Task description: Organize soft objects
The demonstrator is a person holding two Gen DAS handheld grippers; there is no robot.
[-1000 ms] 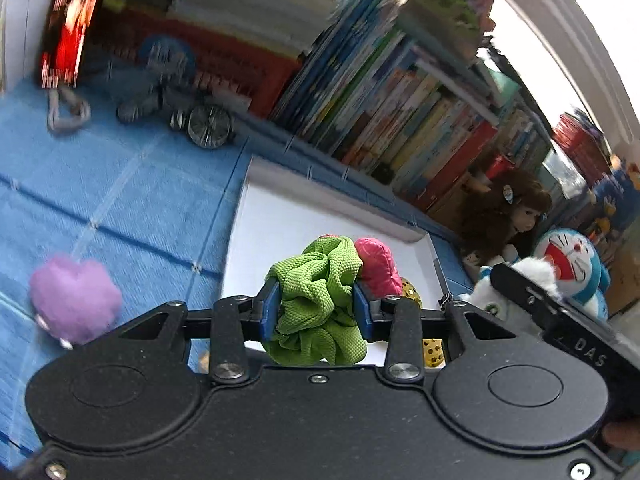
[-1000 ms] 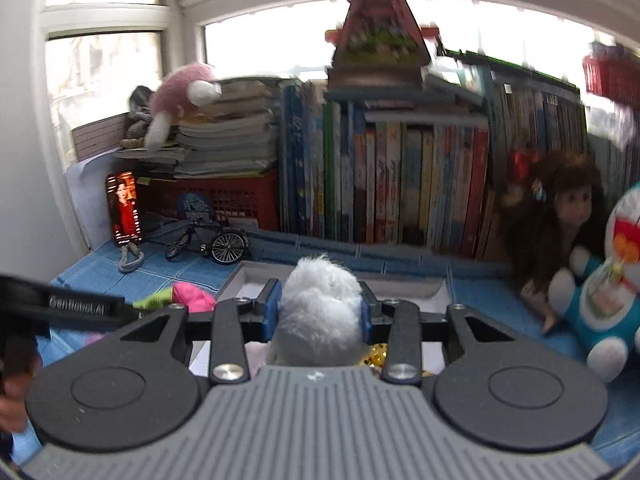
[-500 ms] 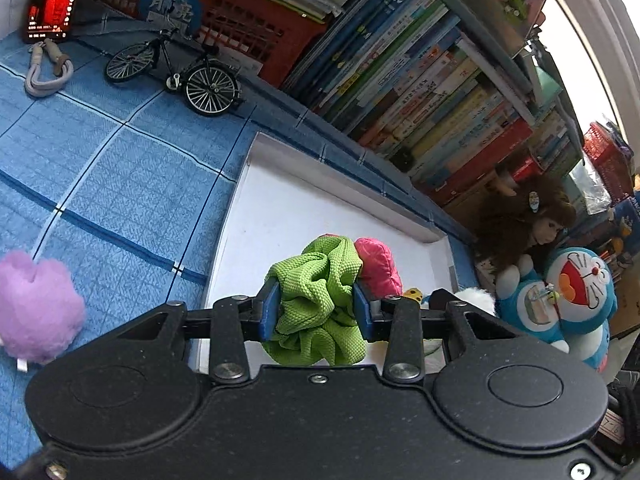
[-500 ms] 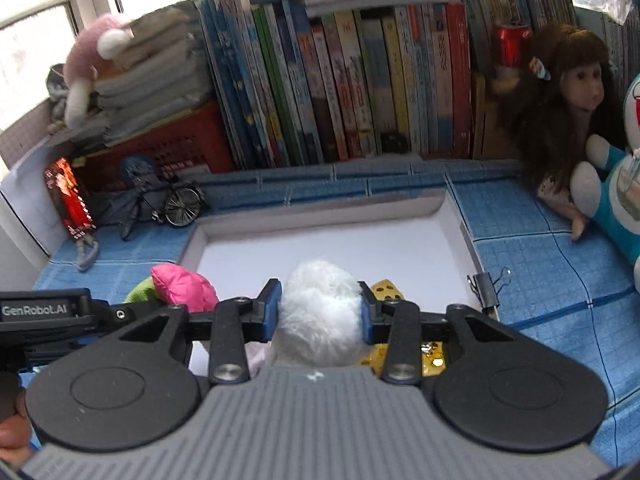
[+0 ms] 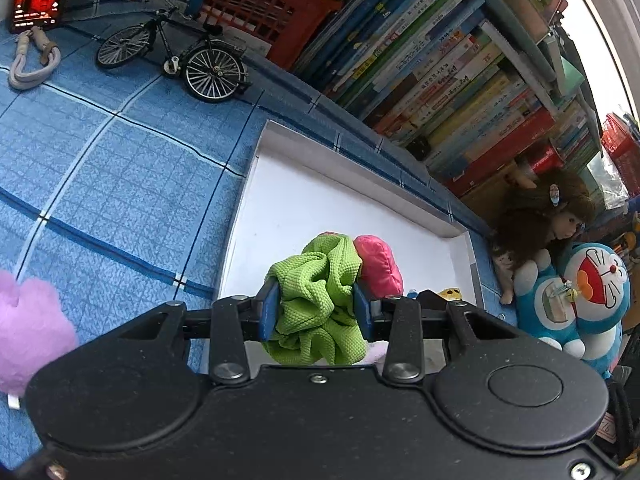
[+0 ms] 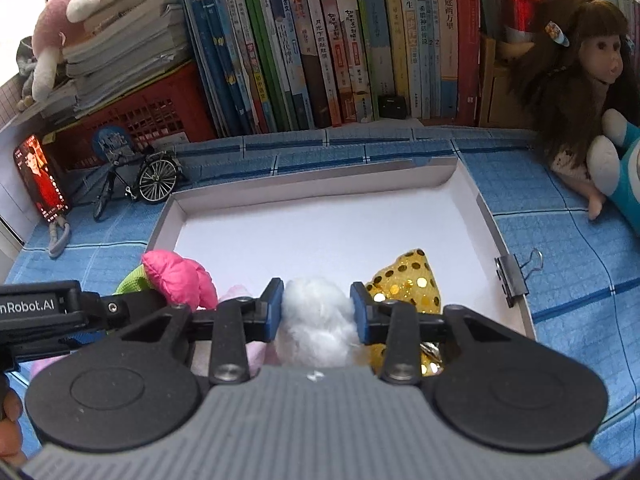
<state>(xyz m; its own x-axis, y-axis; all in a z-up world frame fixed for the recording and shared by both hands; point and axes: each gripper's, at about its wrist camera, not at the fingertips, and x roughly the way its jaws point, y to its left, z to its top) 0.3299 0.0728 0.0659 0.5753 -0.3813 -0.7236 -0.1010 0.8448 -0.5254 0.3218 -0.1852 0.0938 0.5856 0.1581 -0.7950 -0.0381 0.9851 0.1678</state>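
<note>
My left gripper [image 5: 316, 308] is shut on a green scrunchie [image 5: 318, 300] with a pink puffy part [image 5: 378, 266], held over the near edge of a white shallow box [image 5: 320, 208]. My right gripper [image 6: 318, 312] is shut on a white fluffy pompom [image 6: 316, 320] over the same box [image 6: 320, 232]. A gold sequin bow [image 6: 408, 280] lies in the box by the right gripper. The left gripper with its scrunchie [image 6: 176, 276] shows at the left in the right wrist view. A purple plush heart [image 5: 28, 320] lies on the blue cloth outside the box.
A model bicycle [image 5: 172, 60], a phone [image 6: 40, 176] and a red crate [image 6: 132, 116] stand at back left. Books [image 6: 340, 40] line the back. A doll [image 6: 572, 80] and a Doraemon plush [image 5: 580, 292] sit to the right. A binder clip [image 6: 516, 276] grips the box's right wall.
Both grippers have tilted down and moved forward over the white box, still holding the scrunchie and the pompom. The box now fills more of both views.
</note>
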